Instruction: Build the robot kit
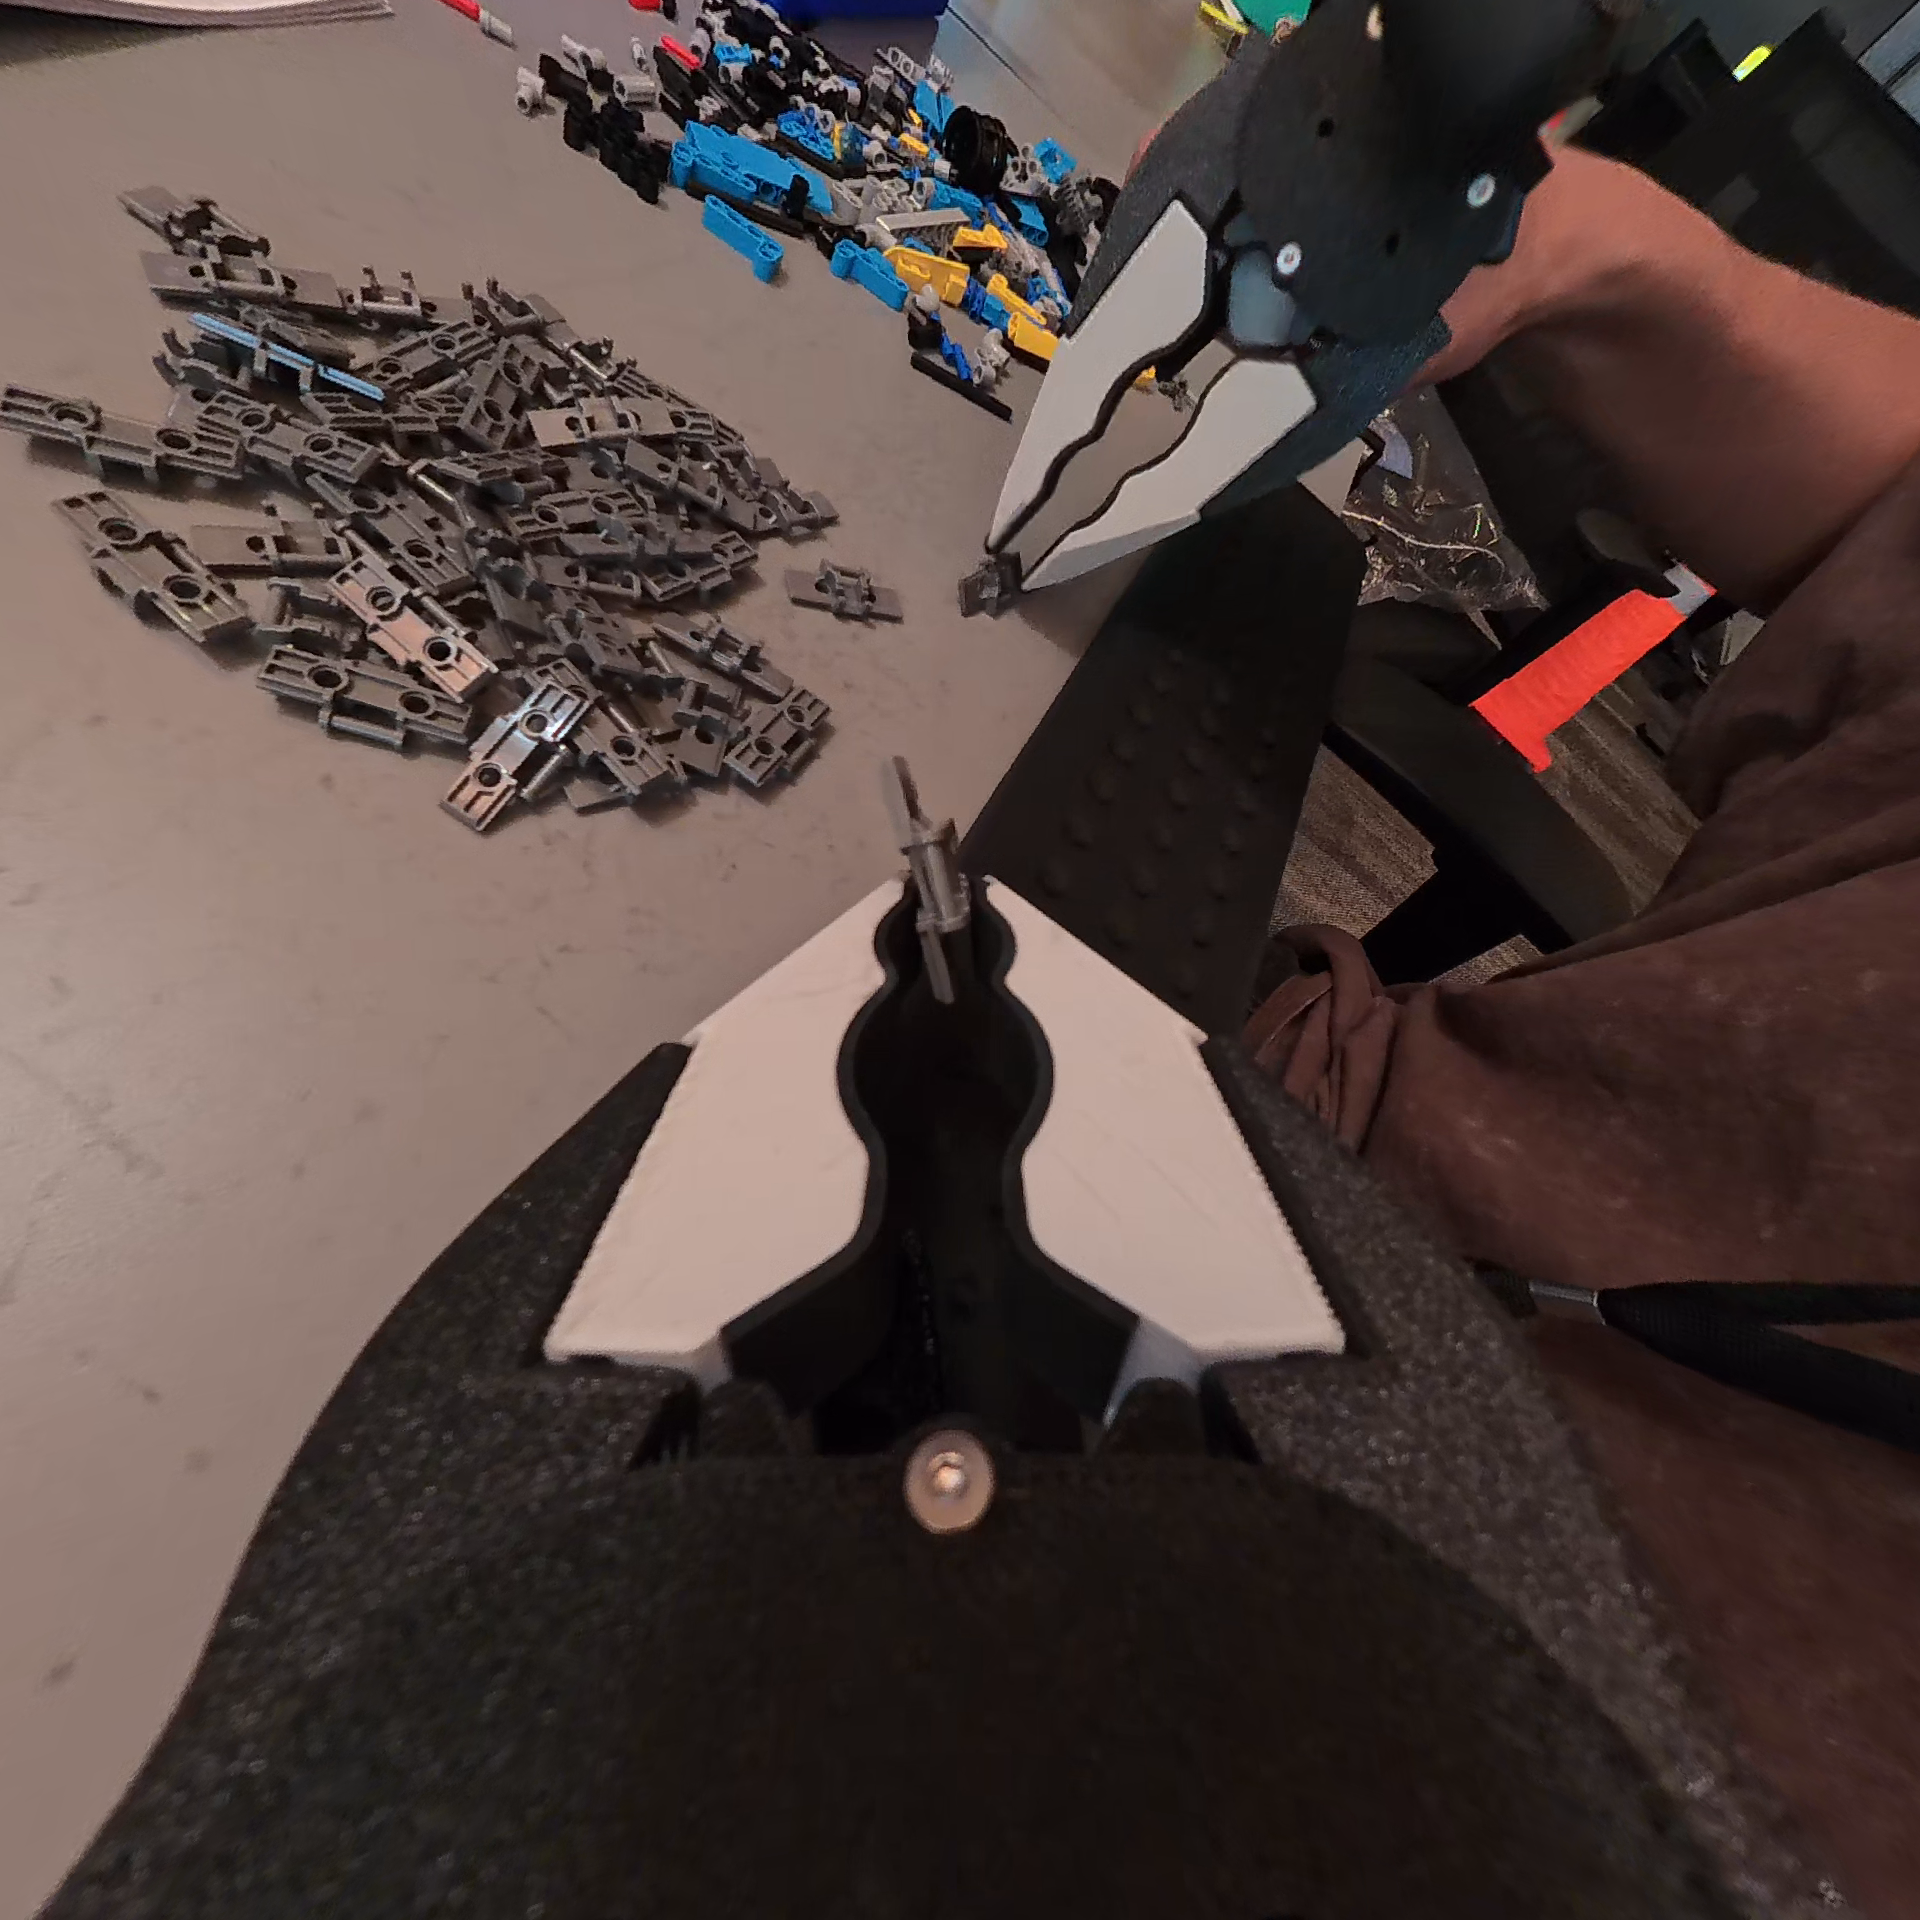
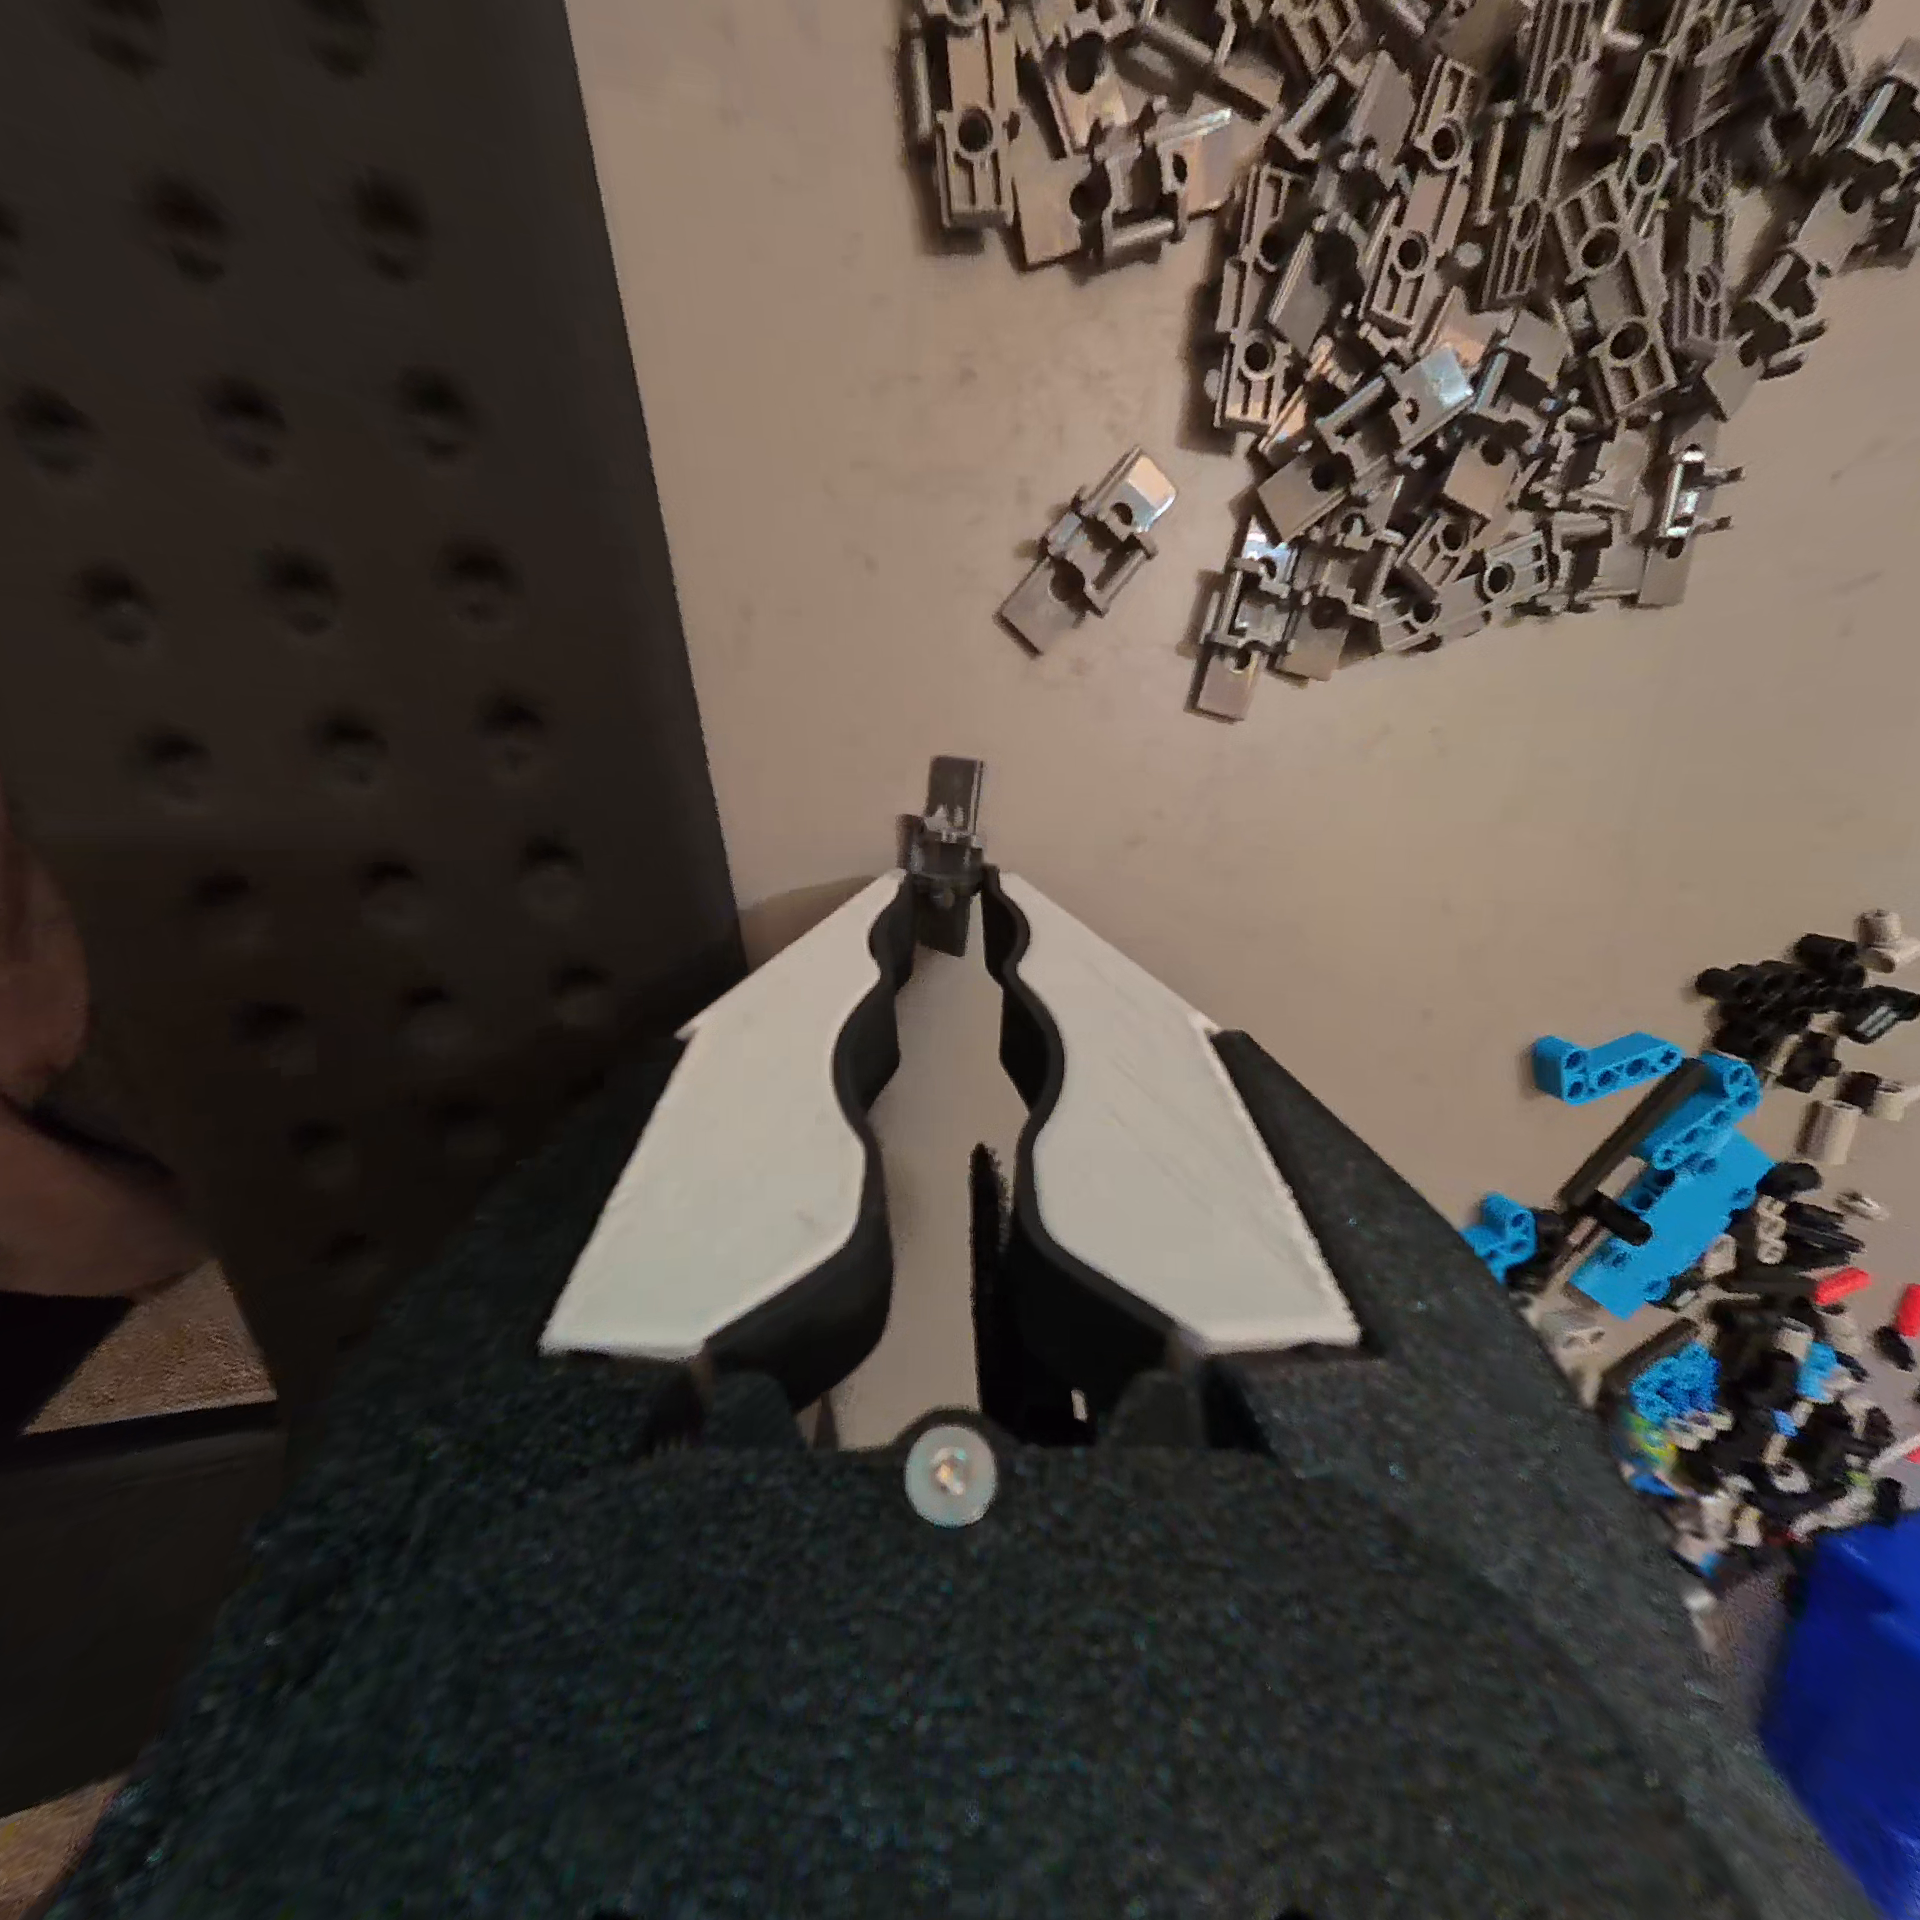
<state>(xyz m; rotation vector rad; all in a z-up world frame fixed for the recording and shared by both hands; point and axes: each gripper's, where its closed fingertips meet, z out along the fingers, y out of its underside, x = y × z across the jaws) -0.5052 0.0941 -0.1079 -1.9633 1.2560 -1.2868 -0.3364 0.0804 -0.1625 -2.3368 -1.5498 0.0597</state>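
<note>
L gripper [image 1: 935,883] fingers pinch a small grey link [image 1: 928,883] above the tabletop [image 1: 312,1039]. R gripper [image 2: 940,883] fingers pinch a dark link [image 2: 948,831], near the grey pile [image 2: 1455,312]. Best keep both grips tight & steady.

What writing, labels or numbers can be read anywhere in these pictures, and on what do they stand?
None can be read.
Left claw and right claw: no markings visible.
Grey track links and coloured building pieces: no print visible.
Black studded mat: plain.
Orange object: no writing visible.
</note>
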